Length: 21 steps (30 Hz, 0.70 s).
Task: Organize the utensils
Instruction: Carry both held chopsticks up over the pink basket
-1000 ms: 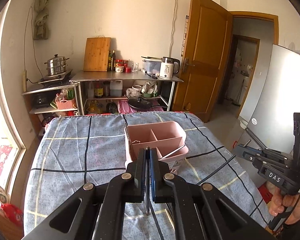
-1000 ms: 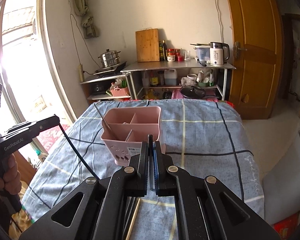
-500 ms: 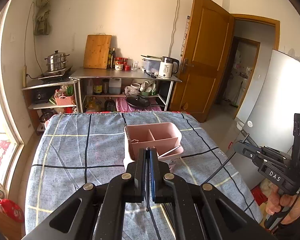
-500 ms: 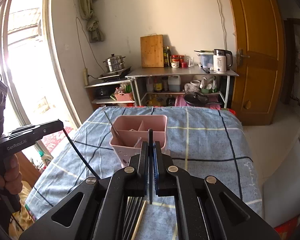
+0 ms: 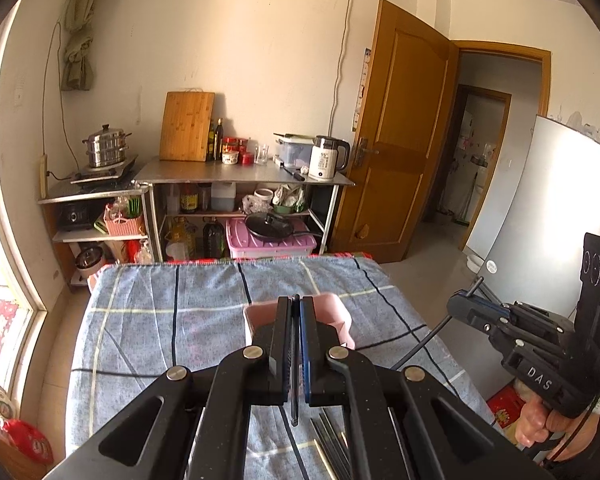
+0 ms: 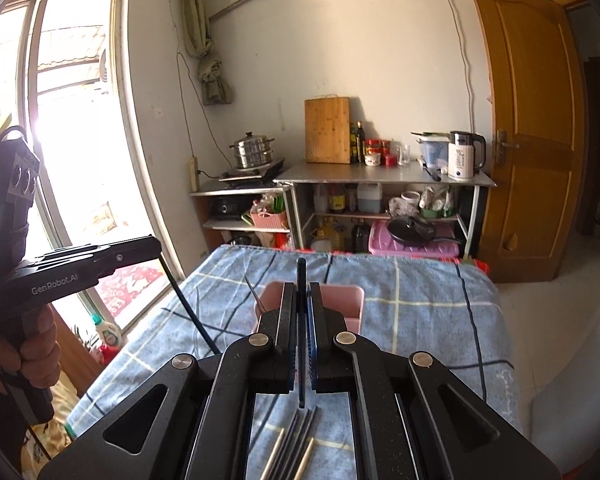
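I have pulled both grippers up and back from the pink caddy (image 6: 352,300), which now sits half hidden behind each set of jaws, and loose chopsticks (image 6: 296,444) have come into view beneath them.

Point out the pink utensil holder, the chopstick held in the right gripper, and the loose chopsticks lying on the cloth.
pink utensil holder (image 6: 354,304): right wrist view, its right wall.
held chopstick (image 6: 301,276): right wrist view, its upper end above the fingers.
loose chopsticks (image 6: 294,440): right wrist view, the dark sticks in mid bundle.
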Available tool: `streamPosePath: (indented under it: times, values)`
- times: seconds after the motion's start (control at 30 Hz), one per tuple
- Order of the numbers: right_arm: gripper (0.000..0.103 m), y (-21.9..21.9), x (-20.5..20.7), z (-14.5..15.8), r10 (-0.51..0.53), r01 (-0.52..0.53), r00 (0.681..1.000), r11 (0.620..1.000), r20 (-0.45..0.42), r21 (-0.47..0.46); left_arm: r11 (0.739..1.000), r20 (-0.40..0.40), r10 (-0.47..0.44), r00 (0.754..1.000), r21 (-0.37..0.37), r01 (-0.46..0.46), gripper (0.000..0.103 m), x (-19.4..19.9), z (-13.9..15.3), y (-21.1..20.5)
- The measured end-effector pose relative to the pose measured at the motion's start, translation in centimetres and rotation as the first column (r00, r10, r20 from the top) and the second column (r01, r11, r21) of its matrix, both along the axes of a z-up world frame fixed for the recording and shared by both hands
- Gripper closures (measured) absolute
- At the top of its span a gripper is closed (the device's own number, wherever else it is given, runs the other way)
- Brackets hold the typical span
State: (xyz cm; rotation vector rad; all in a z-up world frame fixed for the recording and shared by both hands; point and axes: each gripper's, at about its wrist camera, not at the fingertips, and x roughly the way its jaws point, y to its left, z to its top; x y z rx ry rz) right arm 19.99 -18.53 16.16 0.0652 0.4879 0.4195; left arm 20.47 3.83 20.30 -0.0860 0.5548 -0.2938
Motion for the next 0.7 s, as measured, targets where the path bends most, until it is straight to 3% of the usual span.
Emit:
streamPosePath:
  times: [0.37, 0.7]
  values:
    - [0.099, 1.9, 3.2, 2.4, 0.005, -0.007, 0.999, 0.999, 0.041, 0.038, 1.000, 0.065, 0.019, 0.998, 0.005, -0.020, 0.100, 3.5, 3.9, 0.0]
    - [0.099, 2.9, 6.6, 1.0, -0.007, 0.006, 1.000, 0.999, 0.005, 0.040, 0.999, 0.032, 0.039, 0.999, -0.006, -0.039, 0.100, 7.7, 1.0, 0.0]
